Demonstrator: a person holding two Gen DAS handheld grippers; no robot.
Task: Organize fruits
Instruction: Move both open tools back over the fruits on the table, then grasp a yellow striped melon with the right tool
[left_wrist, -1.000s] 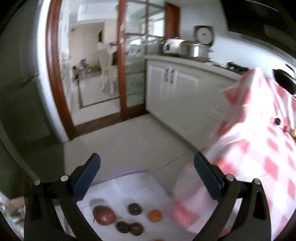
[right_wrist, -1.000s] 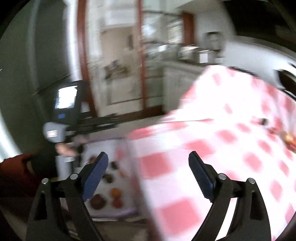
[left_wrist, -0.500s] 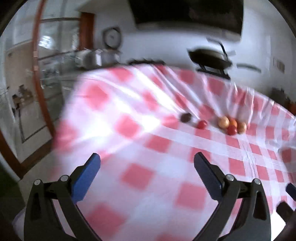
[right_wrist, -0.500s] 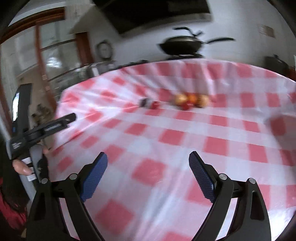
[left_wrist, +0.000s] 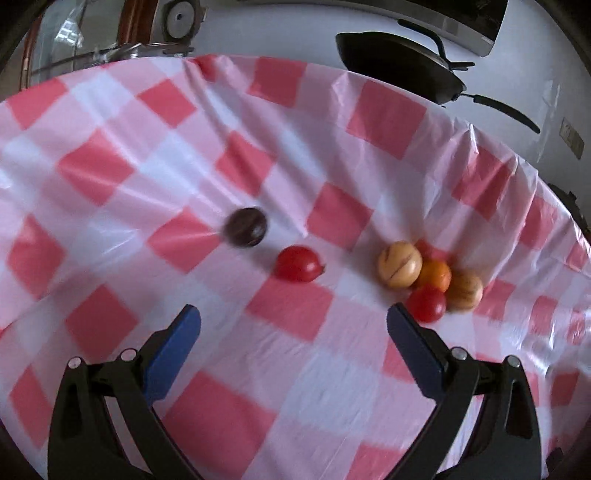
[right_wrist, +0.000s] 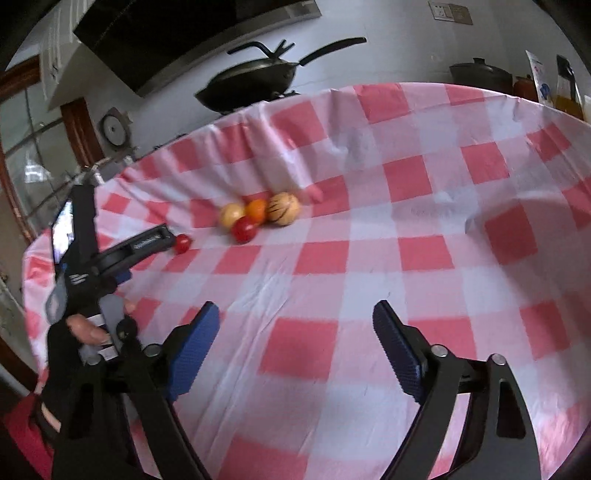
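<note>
Lying blurred at far left of the fruit row in the left wrist view, a dark round fruit (left_wrist: 246, 231), too smeared to name; hiding entirely behind the left gripper's body in the right wrist view. Sitting just right of it, apart, a red fruit (left_wrist: 299, 264) with a small pointed tip. Clustering further right and touching one another, a pale striped fruit (left_wrist: 399, 264), an orange fruit (left_wrist: 434, 275), a second pale fruit (left_wrist: 464, 293) and a small red fruit (left_wrist: 426, 304), the last half masked by a blue fingertip. Spreading under all of it, a pink-and-white checked tablecloth (left_wrist: 295, 369), wrinkling toward its far edge, with wide bare cloth lying open between the fruit and both tools. Peeking over the far edge, a black wok (left_wrist: 399, 61), its handle running off right. Hovering over the near cloth and tilting downward, the left gripper (left_wrist: 293, 328), fingers spread wide with nothing between them. Showing at left of the right wrist view, a gloved left hand (right_wrist: 70, 350) wrapping that tool's handle, sleeve cut off by the frame. Hanging well short of the fruit, the right gripper (right_wrist: 295, 328), jaws having just been closing slightly yet standing wide, gripping nothing.
</note>
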